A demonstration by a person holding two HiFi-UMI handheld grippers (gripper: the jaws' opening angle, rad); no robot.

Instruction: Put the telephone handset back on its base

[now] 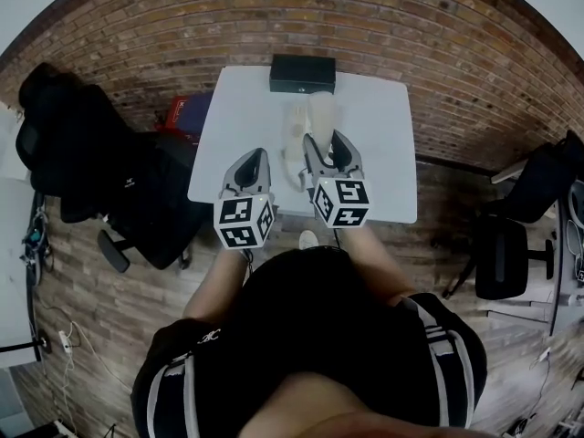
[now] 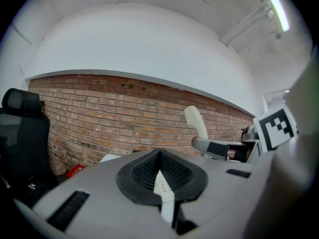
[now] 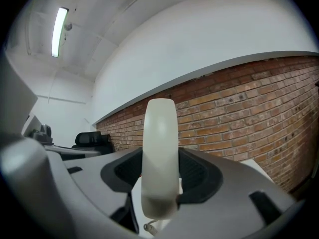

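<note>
- Two grippers hang above the white table [image 1: 388, 144]
- Right gripper [image 3: 159, 180] clamps the cream handset [image 3: 159, 143]
- Left gripper [image 2: 160, 169] has its jaws together, empty
- Base [image 1: 294, 153] lies between them

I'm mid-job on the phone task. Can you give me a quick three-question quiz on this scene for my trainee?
1. Multiple choice: what does the right claw hold?
A) a cup
B) the handset
C) nothing
2. True or false: the left claw holds nothing.
3. Fill in: the black box stands at the white table's ___ edge (near or far).

Key: 1 B; 2 true; 3 far.
</note>
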